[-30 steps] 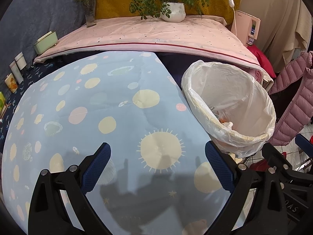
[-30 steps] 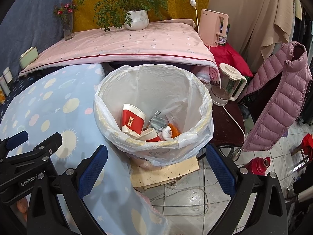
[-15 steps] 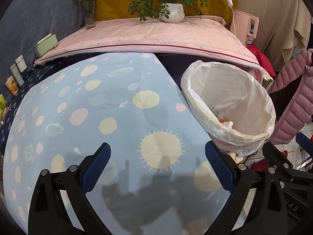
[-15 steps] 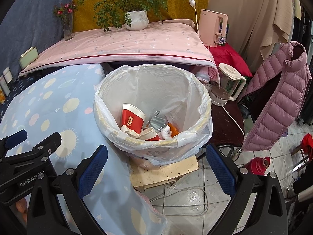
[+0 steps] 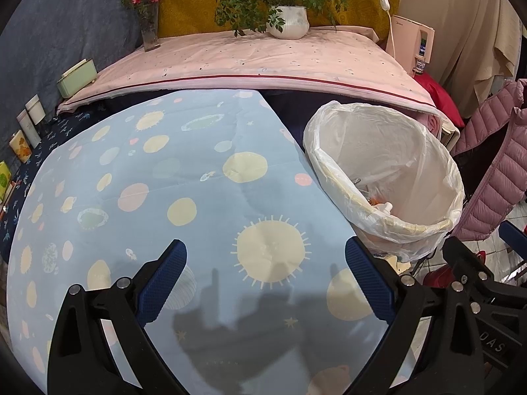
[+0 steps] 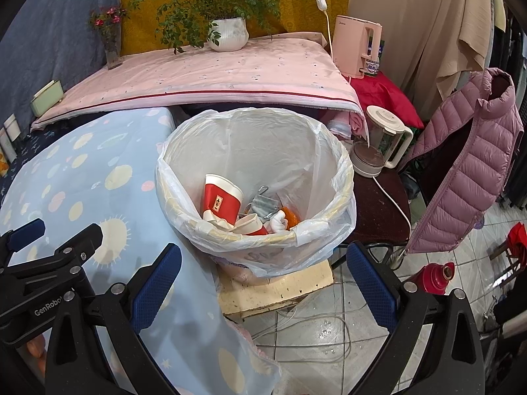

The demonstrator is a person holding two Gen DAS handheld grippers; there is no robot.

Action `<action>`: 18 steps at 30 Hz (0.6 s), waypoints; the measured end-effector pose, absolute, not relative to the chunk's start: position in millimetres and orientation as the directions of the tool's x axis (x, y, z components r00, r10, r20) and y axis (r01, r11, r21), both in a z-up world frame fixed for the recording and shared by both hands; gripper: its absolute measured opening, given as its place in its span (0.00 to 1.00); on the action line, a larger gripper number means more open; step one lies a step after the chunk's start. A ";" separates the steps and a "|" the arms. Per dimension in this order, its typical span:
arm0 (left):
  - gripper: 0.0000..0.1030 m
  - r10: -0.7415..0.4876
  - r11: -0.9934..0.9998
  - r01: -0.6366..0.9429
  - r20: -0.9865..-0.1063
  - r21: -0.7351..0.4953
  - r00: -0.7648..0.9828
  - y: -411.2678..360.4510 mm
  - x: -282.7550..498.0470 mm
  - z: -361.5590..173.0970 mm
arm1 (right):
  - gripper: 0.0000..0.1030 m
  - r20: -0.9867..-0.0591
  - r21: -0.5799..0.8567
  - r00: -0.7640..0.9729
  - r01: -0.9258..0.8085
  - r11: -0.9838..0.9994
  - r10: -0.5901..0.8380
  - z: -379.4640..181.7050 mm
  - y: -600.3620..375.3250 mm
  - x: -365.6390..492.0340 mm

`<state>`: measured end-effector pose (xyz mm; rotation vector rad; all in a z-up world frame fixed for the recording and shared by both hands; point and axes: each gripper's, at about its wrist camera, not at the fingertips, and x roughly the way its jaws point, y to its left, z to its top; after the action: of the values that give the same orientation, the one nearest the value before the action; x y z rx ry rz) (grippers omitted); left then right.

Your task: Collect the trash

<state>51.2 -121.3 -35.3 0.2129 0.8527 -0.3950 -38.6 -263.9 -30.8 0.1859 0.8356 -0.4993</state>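
Observation:
A bin with a white plastic liner (image 6: 332, 151) stands beside the table, also in the left wrist view (image 5: 425, 151). Inside lie a red paper cup (image 6: 221, 197), a second red cup (image 6: 252, 225), a metal binder clip (image 6: 263, 204) and white and orange scraps (image 6: 286, 219). My right gripper (image 6: 263, 284) is open and empty, just in front of the bin. My left gripper (image 5: 266, 284) is open and empty above the blue spotted tablecloth (image 5: 158, 177), left of the bin.
A pink-covered shelf (image 6: 210, 75) behind holds a potted plant (image 6: 229, 33), a flower vase (image 6: 112, 49) and a pink kettle (image 6: 357, 49). A blender jug (image 6: 378, 144), pink jacket (image 6: 474, 168) and red bottle (image 6: 434, 276) are to the right. Cables lie on the floor tiles (image 6: 313, 339).

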 end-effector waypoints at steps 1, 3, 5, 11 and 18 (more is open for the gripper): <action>0.90 -0.253 0.906 0.421 -0.765 0.026 0.592 -121.2 51.1 -35.2 | 0.93 -0.748 -0.034 0.564 0.493 0.869 -0.349 -30.8 -264.0 -38.6; 0.90 -0.253 0.906 0.423 -0.764 0.028 0.594 -121.5 50.3 -34.9 | 0.93 -0.748 -0.035 0.564 0.493 0.869 -0.350 -30.7 -264.1 -38.7; 0.90 -0.253 0.905 0.424 -0.763 0.030 0.595 -122.2 49.4 -34.5 | 0.93 -0.748 -0.034 0.564 0.494 0.869 -0.350 -31.0 -264.2 -39.1; 0.90 -0.254 0.902 0.430 -0.762 0.035 0.595 -122.7 48.9 -34.5 | 0.93 -0.748 -0.034 0.564 0.494 0.869 -0.350 -30.9 -264.4 -38.9; 0.90 -0.256 0.902 0.431 -0.760 0.034 0.597 -122.6 48.9 -34.0 | 0.93 -0.746 -0.034 0.563 0.501 0.865 -0.355 -31.2 -264.9 -41.1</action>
<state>48.9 -122.6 -34.0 0.2235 0.8424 -0.4025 -41.1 -264.9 -31.2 0.1900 0.8317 -0.5073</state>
